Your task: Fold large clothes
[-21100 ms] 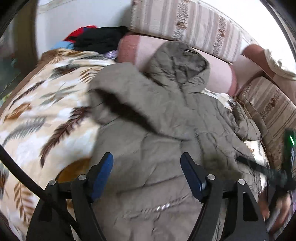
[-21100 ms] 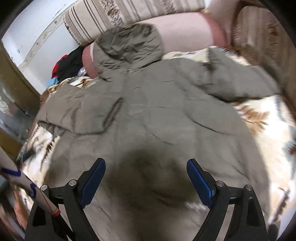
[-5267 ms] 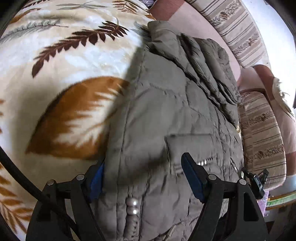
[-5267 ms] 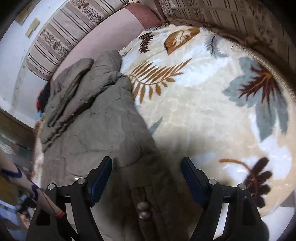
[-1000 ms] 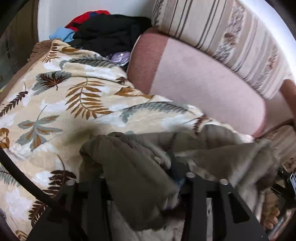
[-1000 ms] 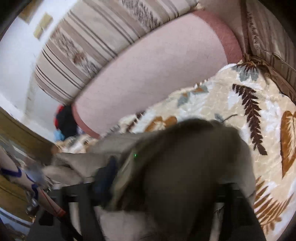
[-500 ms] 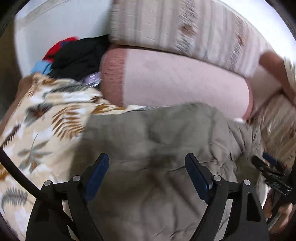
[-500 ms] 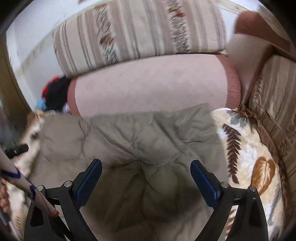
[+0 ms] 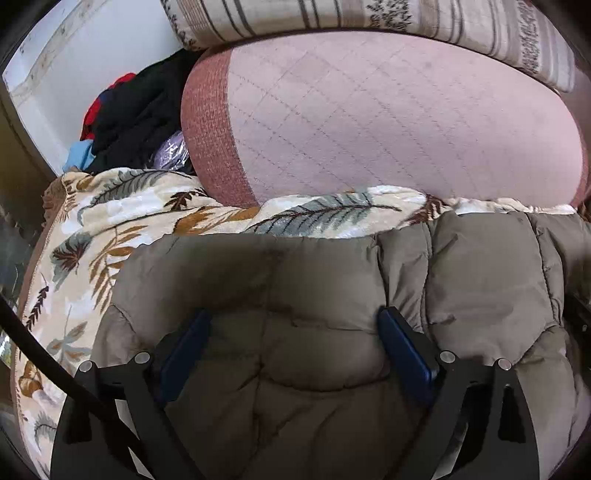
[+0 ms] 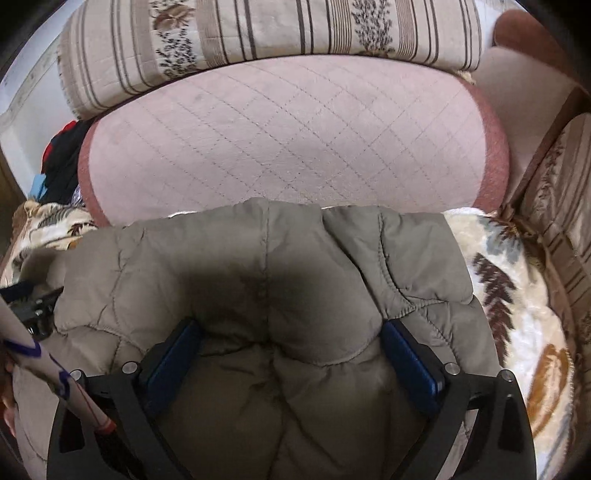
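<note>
An olive quilted jacket lies folded into a thick bundle on a leaf-print blanket, its far edge close to a pink bolster. My left gripper points down onto the bundle's left part. Its jaws are opening, and the blue pads sink into puffy fabric that bulges between them without being pinched. In the right wrist view the jacket fills the middle. There my right gripper stands the same way on the right part, jaws opening wide, fabric mounded between its pads.
Behind the pink bolster lies a striped cushion. A pile of black, red and blue clothes sits at the back left by a white wall. Striped sofa upholstery borders the blanket on the right.
A second ago both grippers held the jacket's lifted end. They have let go, opened wide and come down onto the folded bundle, which now lies flat.
</note>
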